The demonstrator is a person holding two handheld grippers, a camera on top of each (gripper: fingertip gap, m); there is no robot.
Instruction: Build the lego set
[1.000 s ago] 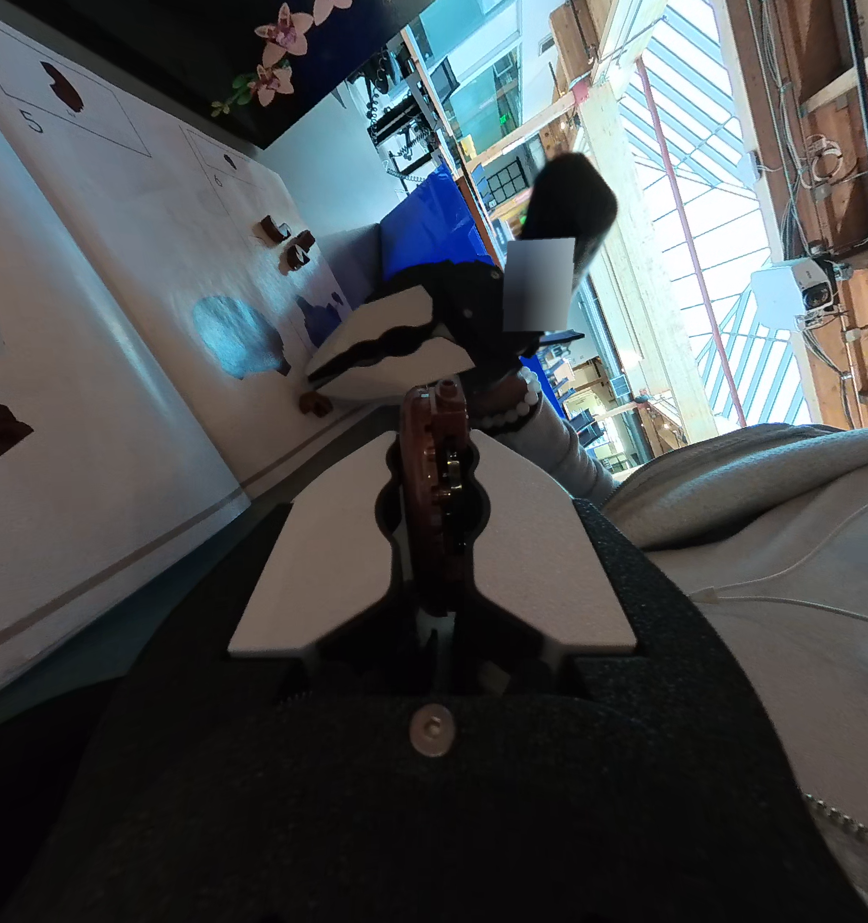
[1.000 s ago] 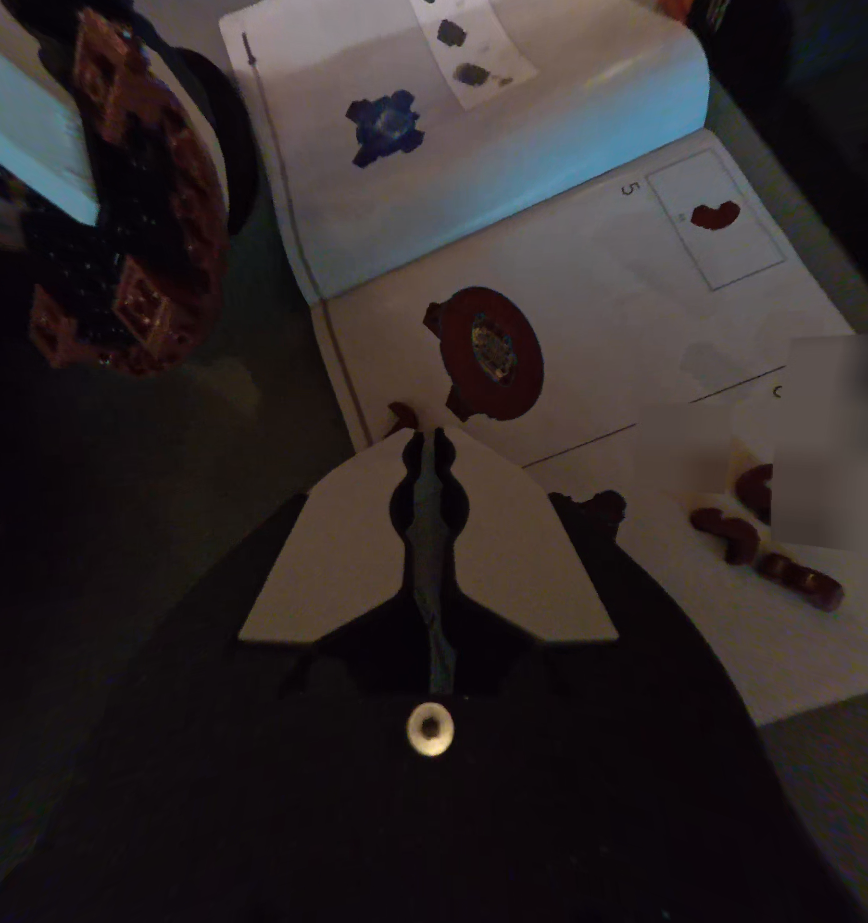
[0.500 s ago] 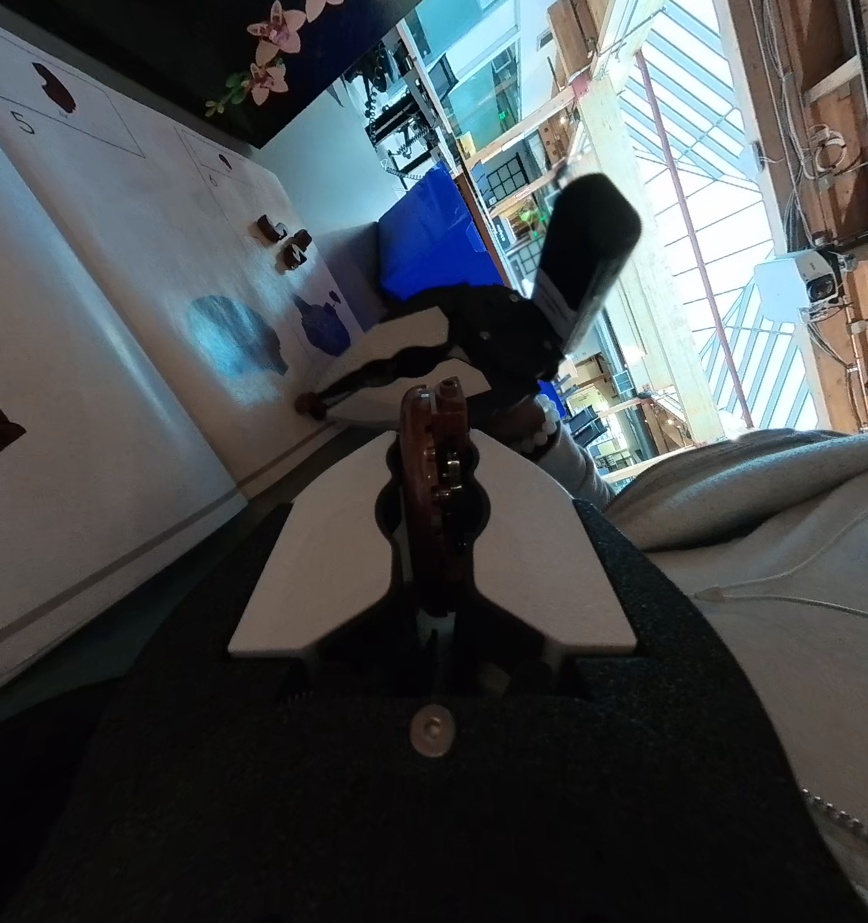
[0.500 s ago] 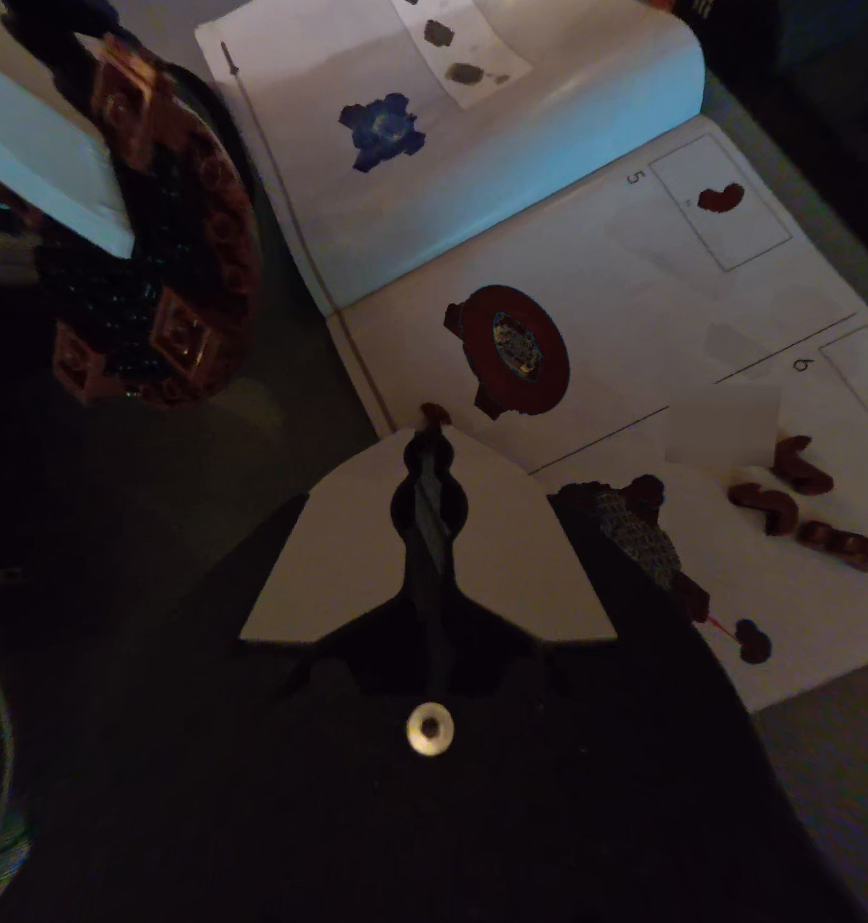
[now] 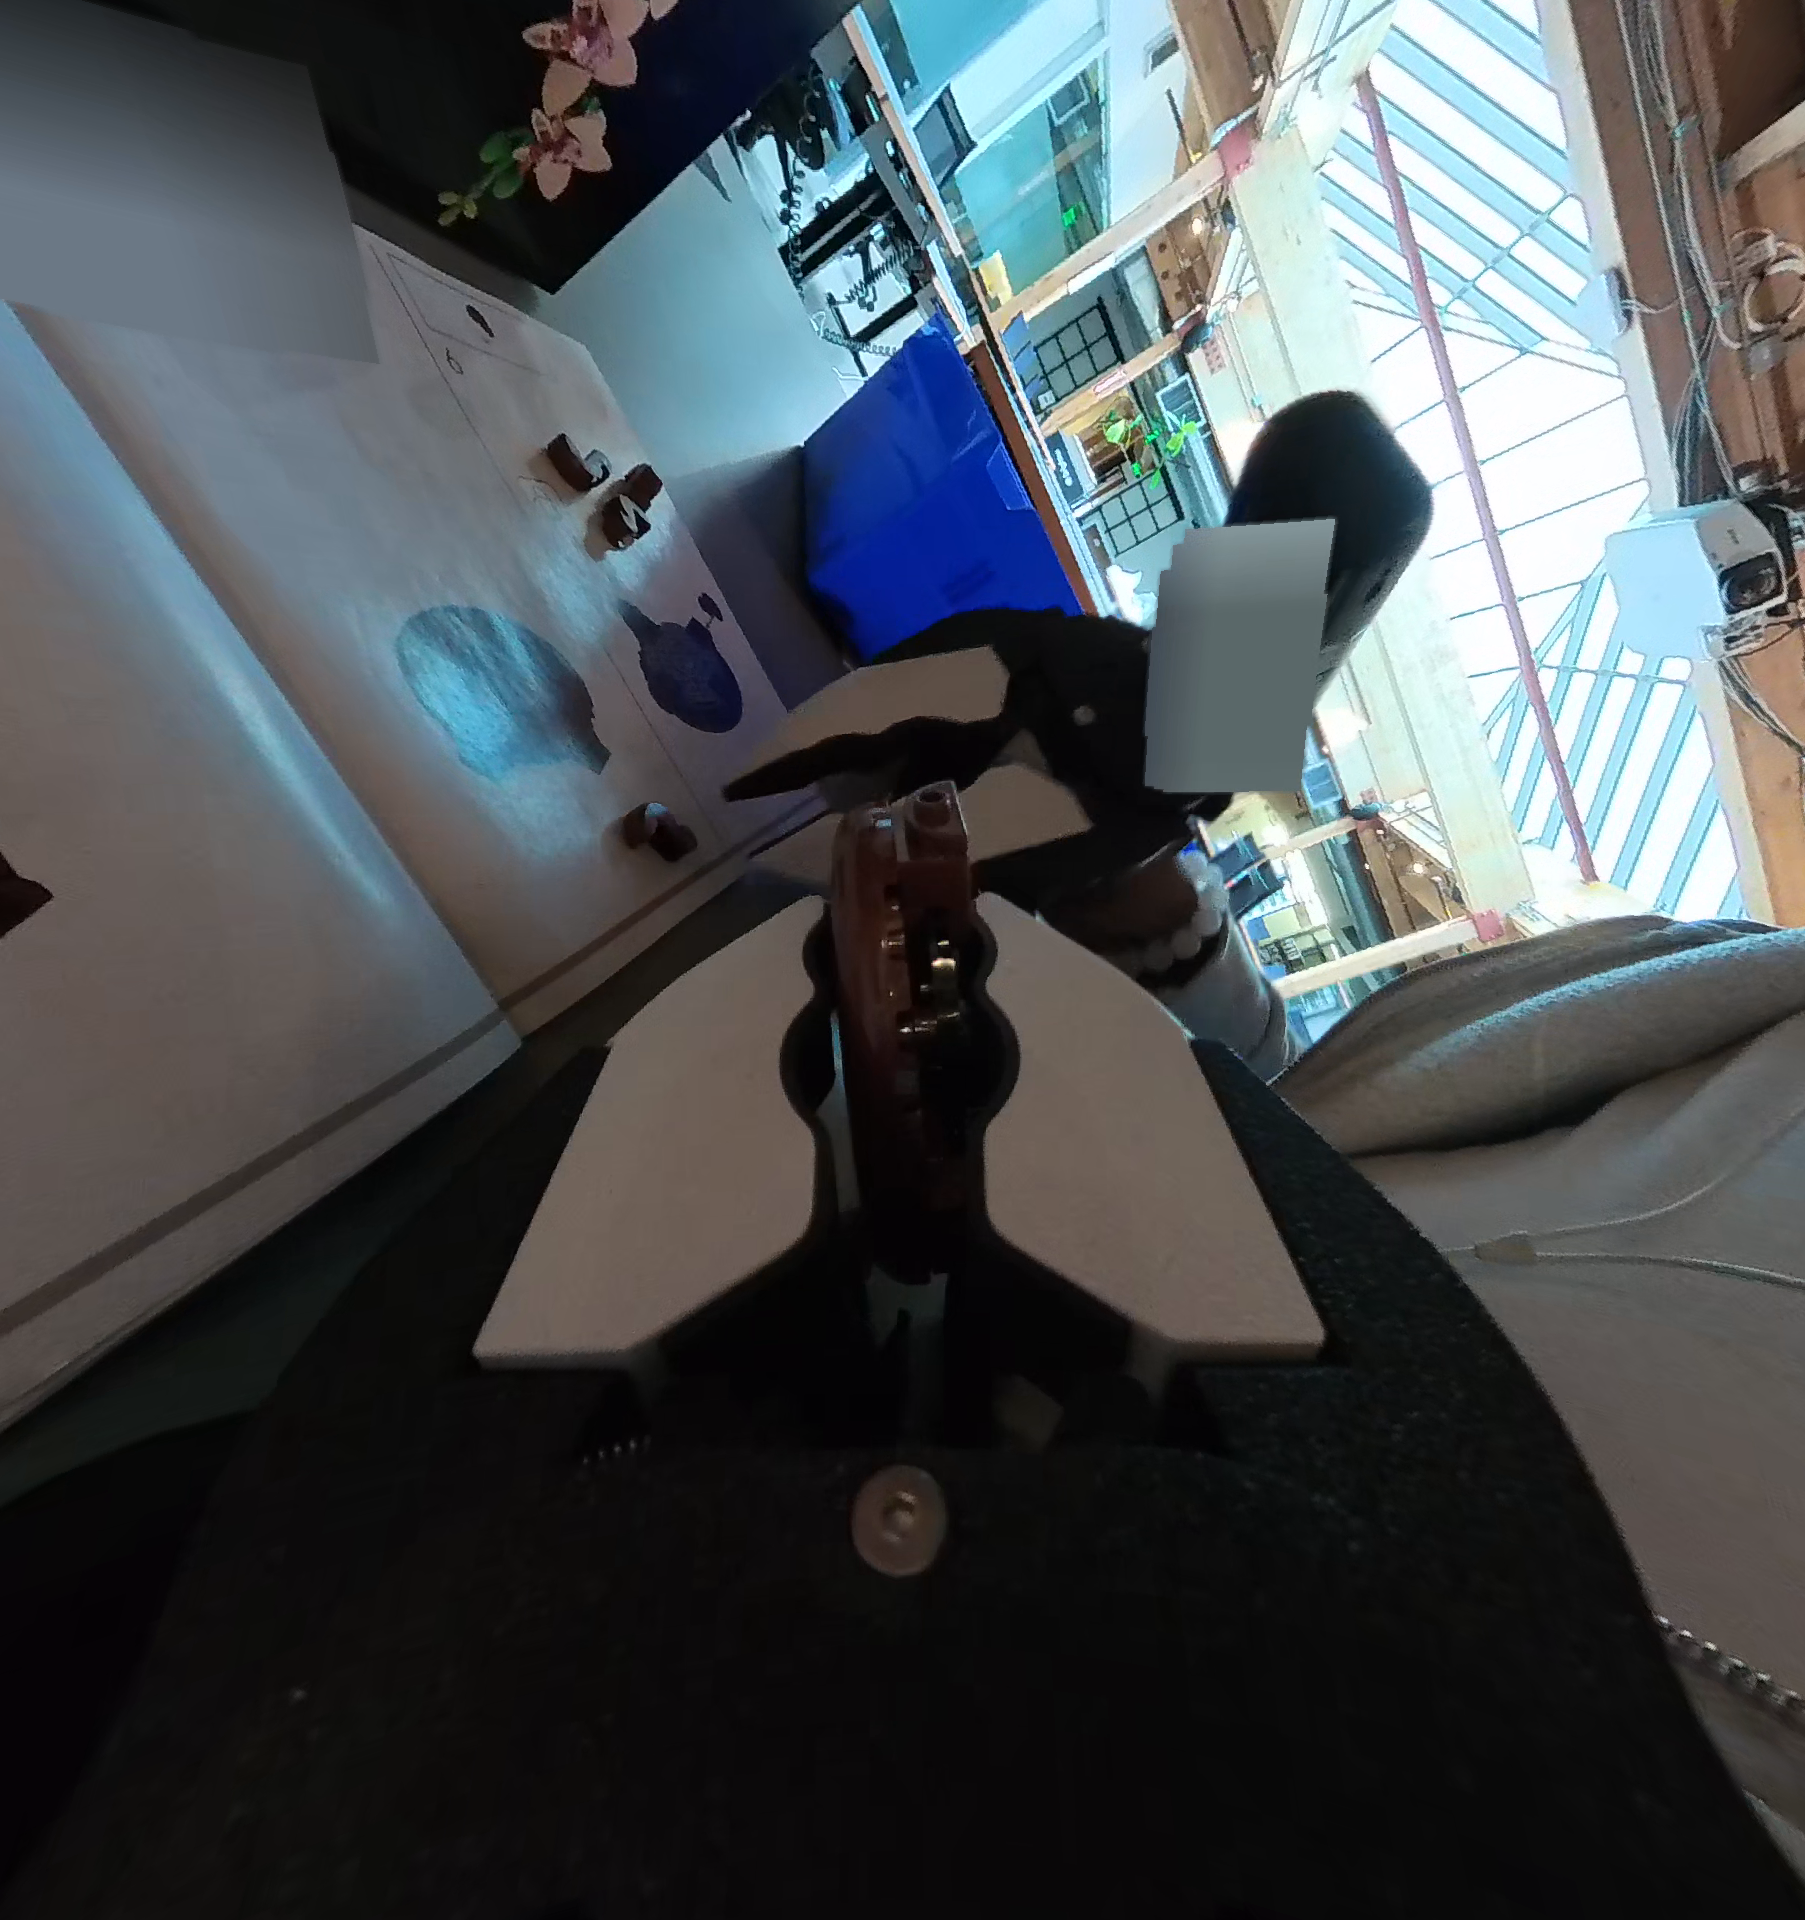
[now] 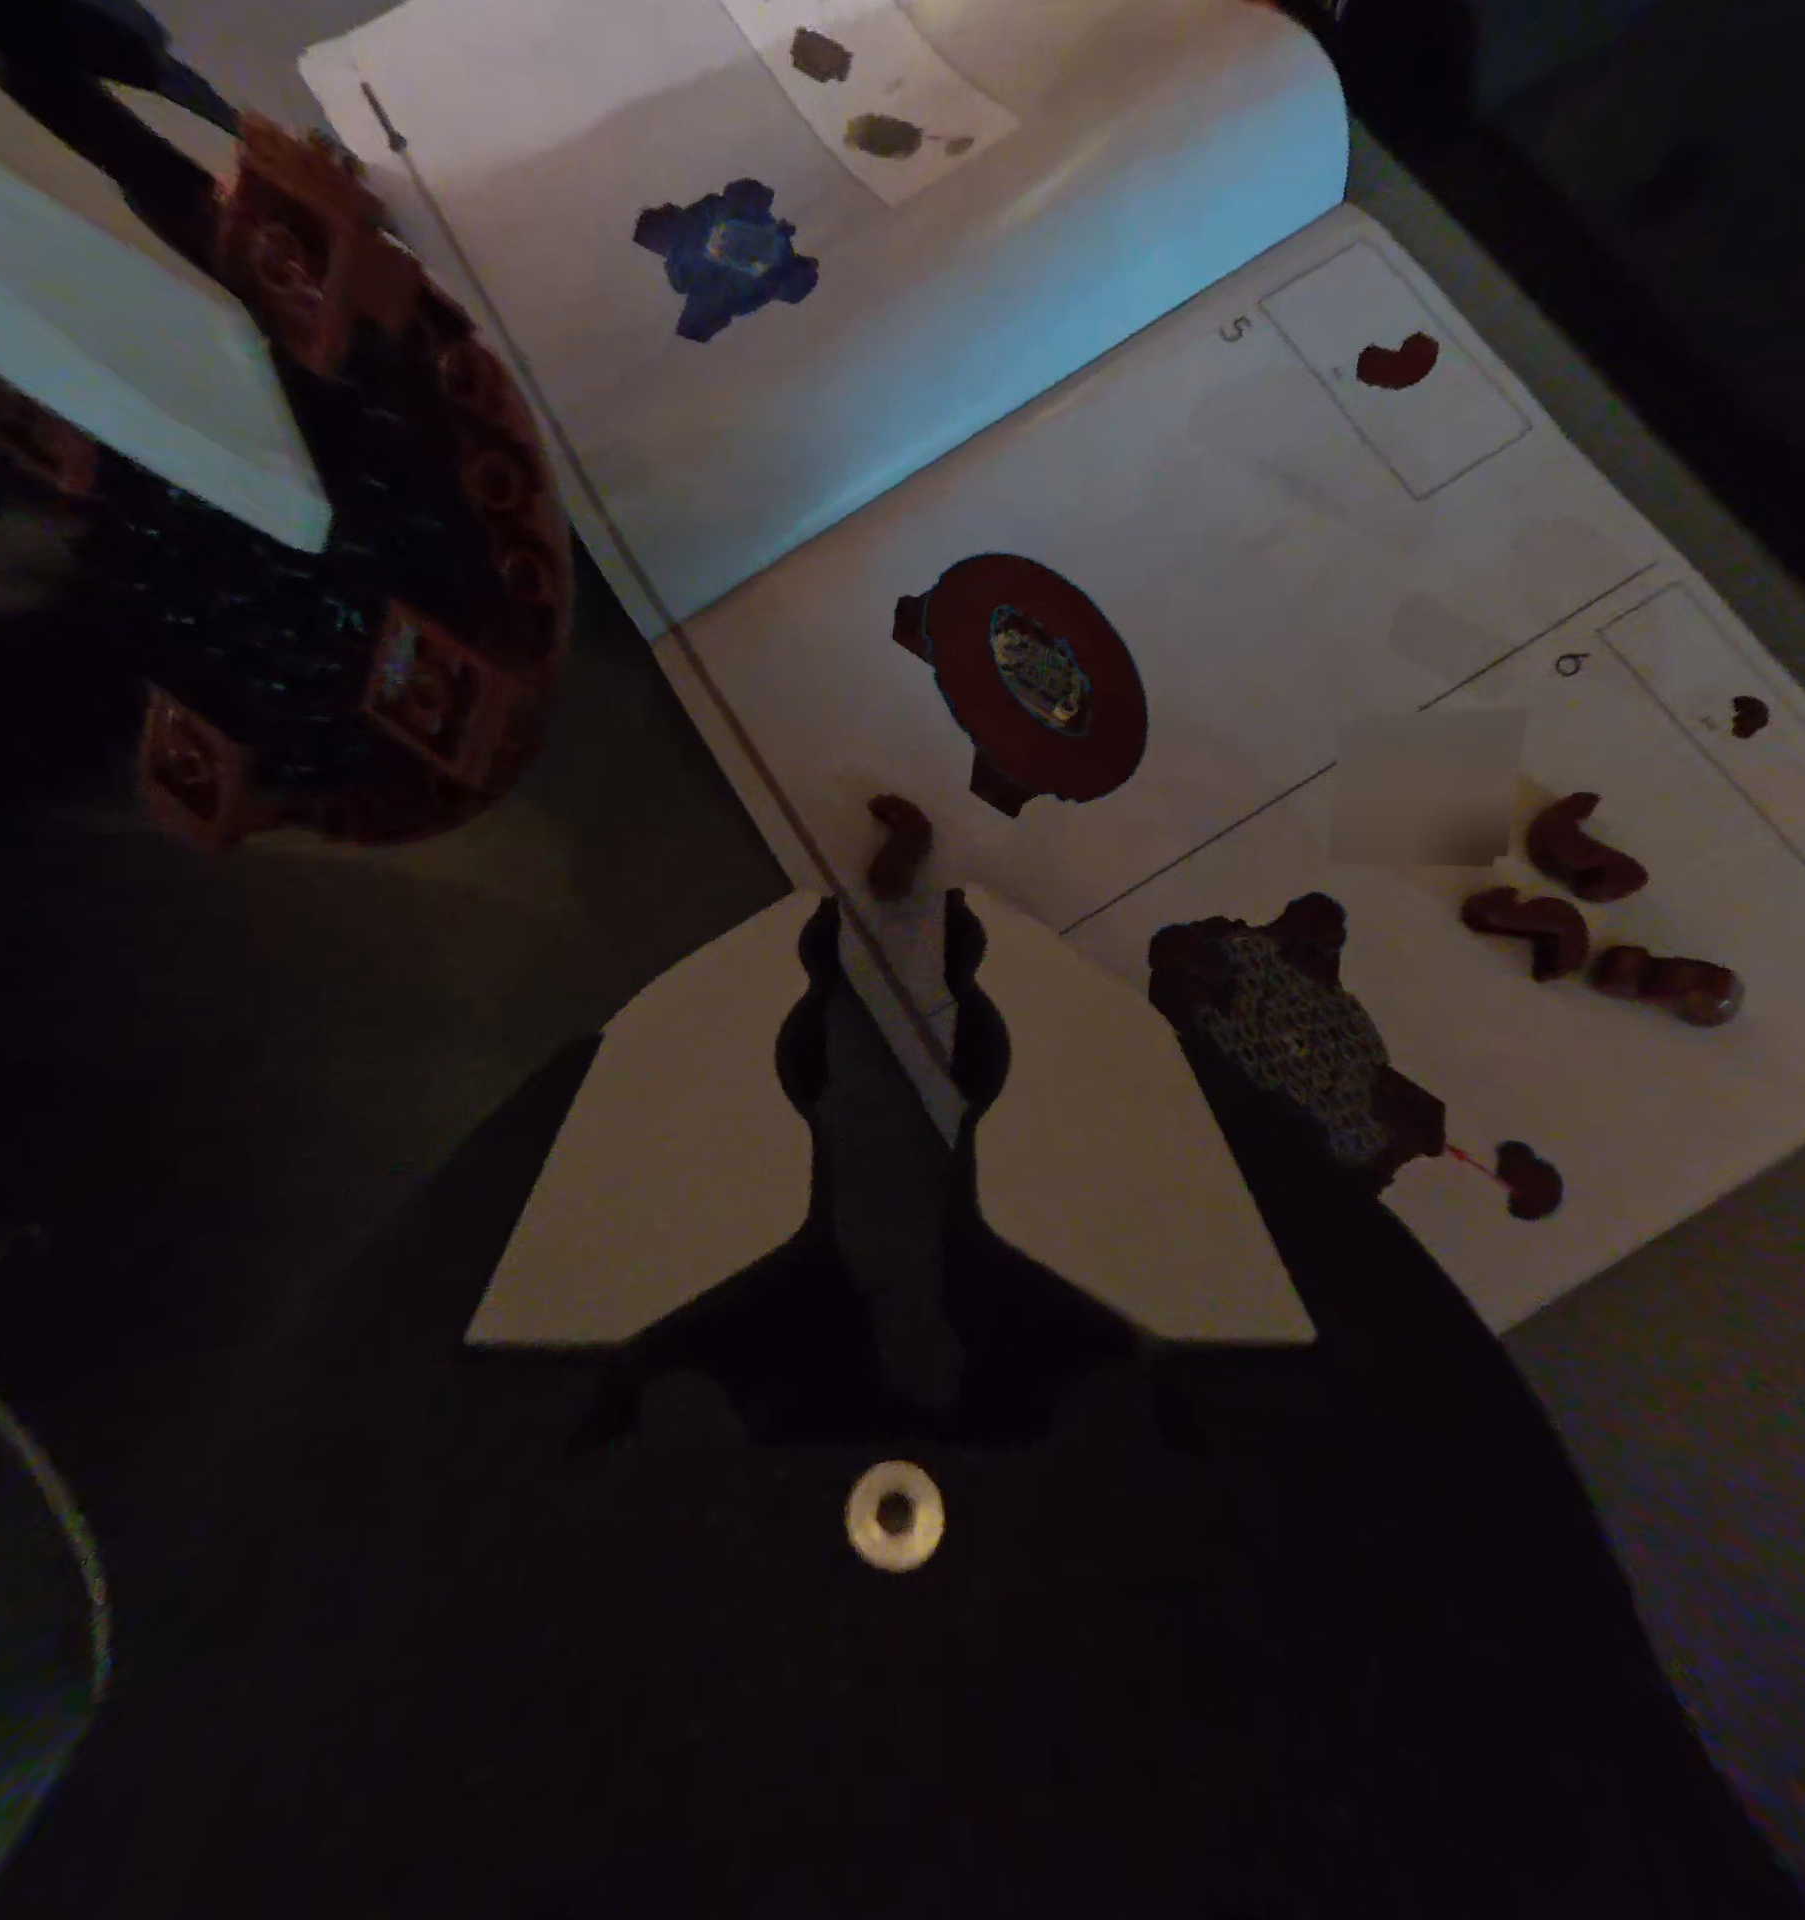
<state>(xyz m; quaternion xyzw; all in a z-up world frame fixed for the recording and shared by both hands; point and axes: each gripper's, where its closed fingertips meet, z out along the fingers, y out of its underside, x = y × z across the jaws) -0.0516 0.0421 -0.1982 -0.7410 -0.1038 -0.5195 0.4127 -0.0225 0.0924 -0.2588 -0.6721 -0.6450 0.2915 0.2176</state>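
My left gripper [image 5: 903, 914] is shut on a round reddish-brown brick assembly [image 5: 903, 997], held edge-on; both pads press its faces. The assembly also shows in the right wrist view [image 6: 430, 644], at upper left. My right gripper [image 6: 893, 914] is open and empty, its tips just above an open instruction booklet [image 6: 1241, 520]. A small curved brown piece [image 6: 898, 847] lies on the page just ahead of the tips, apart from them. In the left wrist view the right gripper [image 5: 877, 748] hovers a little above that piece [image 5: 659, 831].
Three more curved brown pieces [image 6: 1584, 842] lie on the booklet's right page. The booklet [image 5: 202, 831] rests on a dark table [image 6: 358, 1039]. A blue box [image 5: 919, 520] stands beyond it. A person's grey sleeve [image 5: 1604, 1091] is at the right. There is about 9 centimetres between the tips of the two grippers.
My right gripper was shut on the small curved piece, has opened, and has drawn back a little; the piece now lies on the page. My left gripper still holds the assembly.
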